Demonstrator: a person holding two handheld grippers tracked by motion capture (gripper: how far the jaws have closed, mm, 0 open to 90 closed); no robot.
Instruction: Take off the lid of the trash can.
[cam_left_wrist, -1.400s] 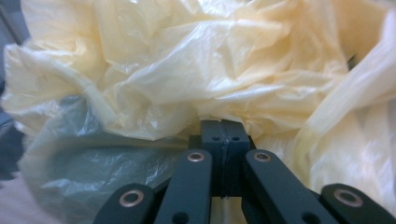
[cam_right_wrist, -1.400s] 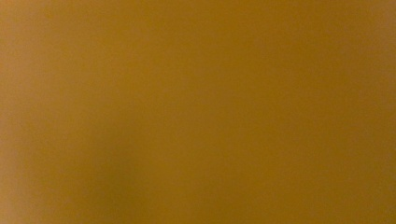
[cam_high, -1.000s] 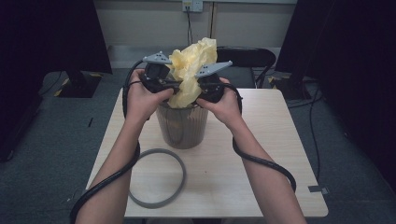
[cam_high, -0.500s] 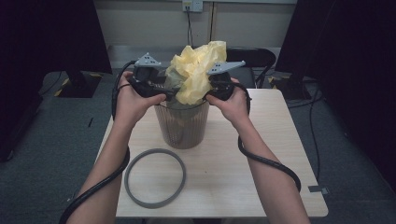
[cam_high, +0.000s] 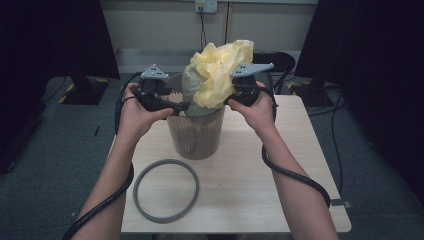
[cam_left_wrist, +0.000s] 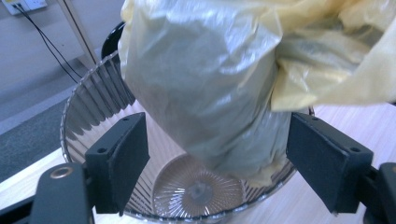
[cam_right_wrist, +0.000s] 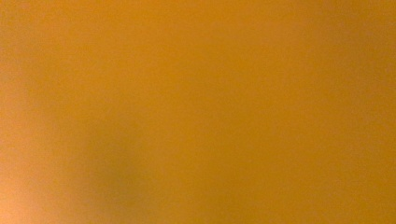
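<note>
A crumpled yellow plastic bag (cam_high: 217, 75) hangs over a clear ribbed bin (cam_high: 195, 135) that stands on the wooden table (cam_high: 250, 180). My right gripper (cam_high: 227, 100) is shut on the bag at its right side and holds it up. The right gripper view is covered by the yellow bag (cam_right_wrist: 198, 112). My left gripper (cam_high: 175, 102) sits at the bin's left rim. Its jaws have just been opening and stand wide. In the left gripper view the bag's lower end (cam_left_wrist: 219, 93) dangles between the pads (cam_left_wrist: 119, 163) without touching them, above the bin (cam_left_wrist: 88, 107).
A grey ring (cam_high: 168, 163) lies flat on the table in front of the bin, left of centre. A black chair (cam_high: 272, 57) stands behind the table. Dark screens flank it on both sides. Cables trail from both grippers off the front edge.
The left gripper opened and let go of the bag, then moved left and a little down to the bin's rim. The right gripper carried the bag slightly right and up.
</note>
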